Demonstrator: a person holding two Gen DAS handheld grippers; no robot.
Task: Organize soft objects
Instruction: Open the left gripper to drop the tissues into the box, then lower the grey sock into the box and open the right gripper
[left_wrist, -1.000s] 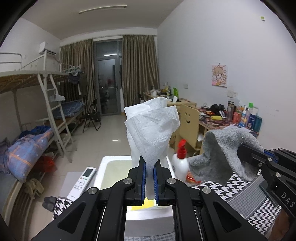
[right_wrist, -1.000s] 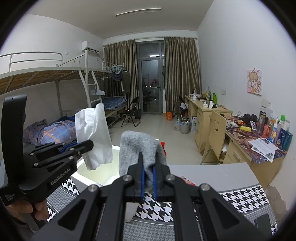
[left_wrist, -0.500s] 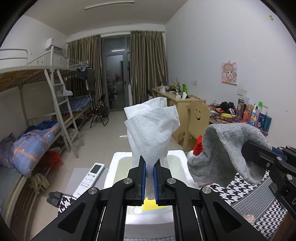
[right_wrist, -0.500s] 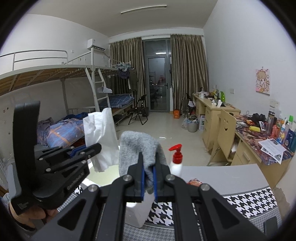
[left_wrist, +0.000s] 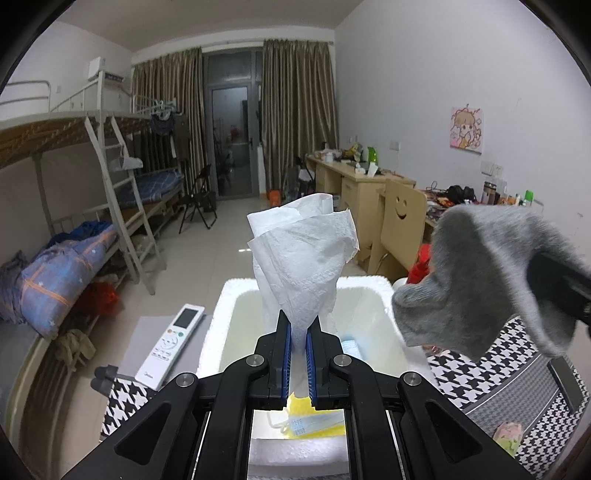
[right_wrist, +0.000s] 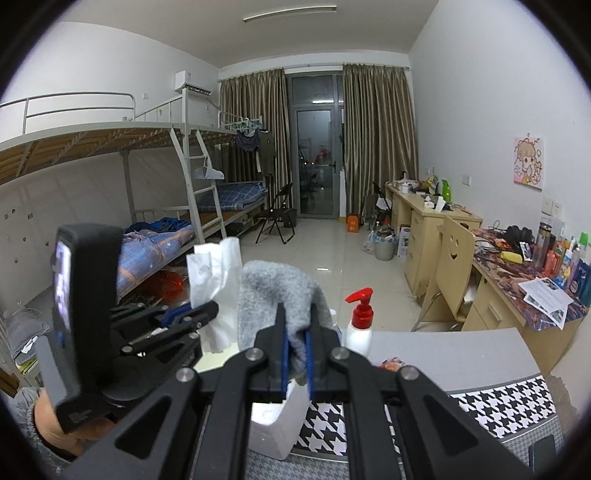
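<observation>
With the left gripper pinching a tissue and the right gripper clamping a gray sock above the foam box, either limp thing could drape over the rim if let go off-center.

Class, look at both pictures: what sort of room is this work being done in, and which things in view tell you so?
Most likely a shared student dormitory room. A metal bunk bed with a ladder lines one wall, a row of cluttered desks with a chair lines the other, and a curtained balcony door closes the far end.
</observation>
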